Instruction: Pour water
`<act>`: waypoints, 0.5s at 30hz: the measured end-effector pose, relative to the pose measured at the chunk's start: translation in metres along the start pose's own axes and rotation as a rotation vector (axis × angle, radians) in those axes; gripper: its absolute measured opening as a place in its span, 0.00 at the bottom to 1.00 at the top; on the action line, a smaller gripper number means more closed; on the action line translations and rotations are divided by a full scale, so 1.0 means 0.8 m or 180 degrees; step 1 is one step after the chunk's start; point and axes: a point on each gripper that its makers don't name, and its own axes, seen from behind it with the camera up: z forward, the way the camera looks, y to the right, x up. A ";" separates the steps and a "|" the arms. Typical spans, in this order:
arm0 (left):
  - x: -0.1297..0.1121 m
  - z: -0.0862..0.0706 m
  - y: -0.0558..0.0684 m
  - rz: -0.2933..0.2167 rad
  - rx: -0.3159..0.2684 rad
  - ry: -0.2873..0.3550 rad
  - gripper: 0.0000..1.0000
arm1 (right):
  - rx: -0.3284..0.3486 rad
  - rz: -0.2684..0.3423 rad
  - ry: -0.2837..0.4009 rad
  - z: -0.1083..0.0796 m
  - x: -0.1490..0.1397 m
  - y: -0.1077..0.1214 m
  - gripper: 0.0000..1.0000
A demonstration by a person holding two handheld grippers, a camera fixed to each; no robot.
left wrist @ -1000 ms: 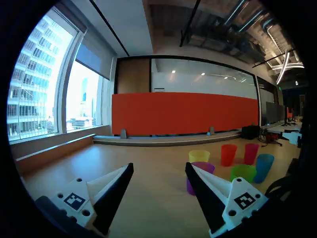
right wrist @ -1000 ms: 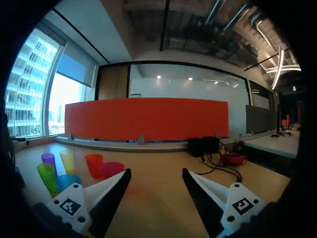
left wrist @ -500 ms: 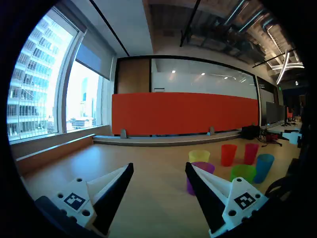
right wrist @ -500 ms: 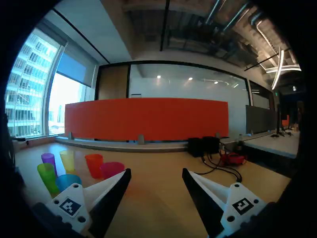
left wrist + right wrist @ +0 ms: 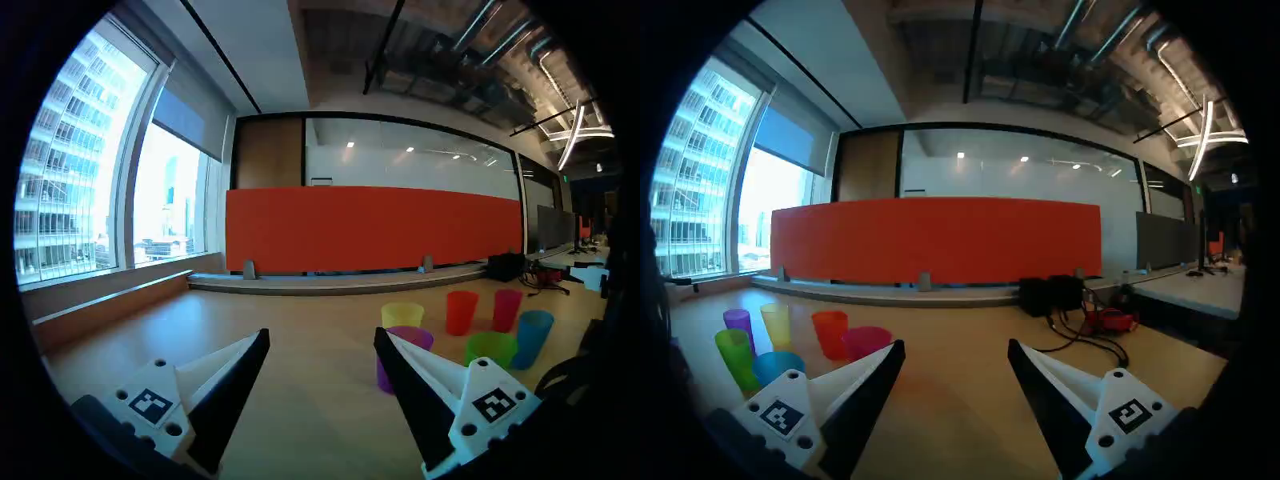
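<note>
Lowest in the left gripper view, left gripper (image 5: 320,332) with its two white fingers spread wide, gripping nothing, bare wood of the table (image 5: 312,384) in the gap. Likewise in the right gripper view: right gripper (image 5: 955,344) held wide apart at the bottom of the frame, pinching nothing, over the same light wood.

Just past the right-hand finger in the left gripper view, a purple cup (image 5: 414,337), partly hidden behind that fingertip. To its right, low in the frame, a green cup (image 5: 490,348), then a blue cup (image 5: 533,334) nearest the right edge. Behind these, a further row: yellow cup (image 5: 402,314), orange cup (image 5: 461,311), pink cup (image 5: 506,309). All six upright, mouths up, close together; contents impossible to tell. In the right gripper view, the same cluster at lower left, beside and behind the left-hand finger, with blue and green nearest, purple and yellow farther back.

Farther off, right of centre in the right gripper view, a black box (image 5: 1050,294) with dark cables (image 5: 1084,334) trailing forward across the wood. Beyond everything, across the middle of both frames, a long red partition (image 5: 372,228) along the far edge of the table. At far left, tall windows (image 5: 68,184) bright with daylight; at upper right, a lit ceiling fixture (image 5: 578,132).
</note>
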 end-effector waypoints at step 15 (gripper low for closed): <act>0.000 0.000 0.001 0.0000 0.0001 0.0000 0.97 | 0.0000 0.0000 -0.0001 -0.001 -0.001 -0.001 1.00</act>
